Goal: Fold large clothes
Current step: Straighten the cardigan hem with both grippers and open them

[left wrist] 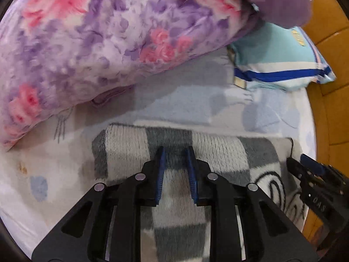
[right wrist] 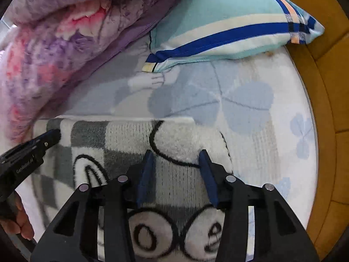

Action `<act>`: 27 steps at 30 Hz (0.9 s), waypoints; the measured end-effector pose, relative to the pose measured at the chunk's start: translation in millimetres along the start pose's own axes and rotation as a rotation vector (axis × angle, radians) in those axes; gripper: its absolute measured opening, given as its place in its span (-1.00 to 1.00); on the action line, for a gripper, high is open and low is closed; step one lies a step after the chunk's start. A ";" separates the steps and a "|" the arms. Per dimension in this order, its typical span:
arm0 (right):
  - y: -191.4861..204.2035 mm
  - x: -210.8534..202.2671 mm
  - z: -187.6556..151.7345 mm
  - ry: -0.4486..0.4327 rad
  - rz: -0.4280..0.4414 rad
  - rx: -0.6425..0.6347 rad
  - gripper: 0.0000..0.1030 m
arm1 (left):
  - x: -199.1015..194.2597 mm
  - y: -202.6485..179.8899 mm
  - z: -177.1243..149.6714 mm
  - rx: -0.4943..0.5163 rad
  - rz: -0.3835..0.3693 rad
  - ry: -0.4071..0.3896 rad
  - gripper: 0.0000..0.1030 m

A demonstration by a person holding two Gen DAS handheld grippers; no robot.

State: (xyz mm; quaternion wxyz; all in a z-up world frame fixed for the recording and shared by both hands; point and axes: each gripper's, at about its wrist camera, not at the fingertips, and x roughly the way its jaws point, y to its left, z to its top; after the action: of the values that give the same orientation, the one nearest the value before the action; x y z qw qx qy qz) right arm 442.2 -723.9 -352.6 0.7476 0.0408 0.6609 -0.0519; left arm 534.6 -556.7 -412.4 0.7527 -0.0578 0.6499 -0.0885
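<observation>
- Garment: a thick, fleecy knit in grey-and-white checks with black looped lettering lies on the bed, already doubled over, its far edge a straight padded fold running across both views.
- Handling, as judged: soft, limp and fairly light; the deep pile should give the pads good friction, but the layers may slide over one another, so a pinch ought to take all layers at once. It is in no way fragile.
- Where to take hold, as judged: along the folded far edge, near its two corners, so the cloth lifts evenly without sagging in the middle.
- Left tongs: pointing steeply down over the fold, blue pads narrowly parted with fleece between them; whether they pinch it cannot be told.
- Right tongs: straight above the lettered part, pads set wider, not visibly pressing cloth.
- Bed sheet: pale with blue flowers, bearing the garment.
- Beyond: a floral purple-pink quilt bunched to the left, and a striped turquoise pillow, both well apart from the garment.
</observation>
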 end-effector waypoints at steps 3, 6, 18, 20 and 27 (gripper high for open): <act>8.7 -11.9 -4.6 0.013 -0.038 -0.010 -0.15 | -18.0 1.2 -3.8 0.013 -0.004 0.013 -0.60; 6.9 -47.0 -45.8 -0.053 -0.027 -0.038 -0.15 | -69.1 6.9 -52.6 0.041 0.024 -0.067 -0.56; -9.8 -4.8 -254.1 0.131 -0.048 -0.005 0.00 | -47.4 62.6 -236.7 -0.104 -0.095 0.015 -0.48; -15.8 1.2 -249.9 0.147 -0.028 0.029 0.01 | -45.9 64.1 -229.7 -0.082 -0.103 0.044 -0.47; -26.4 -51.3 -246.1 0.124 0.058 0.097 0.70 | -93.0 50.1 -223.7 -0.028 -0.058 0.032 0.22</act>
State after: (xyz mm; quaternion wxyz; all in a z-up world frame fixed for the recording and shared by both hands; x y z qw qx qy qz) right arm 190.4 -717.0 -331.9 0.7035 0.0993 0.7013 -0.0594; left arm 303.4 -482.1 -365.8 0.7383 -0.0857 0.6612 -0.1020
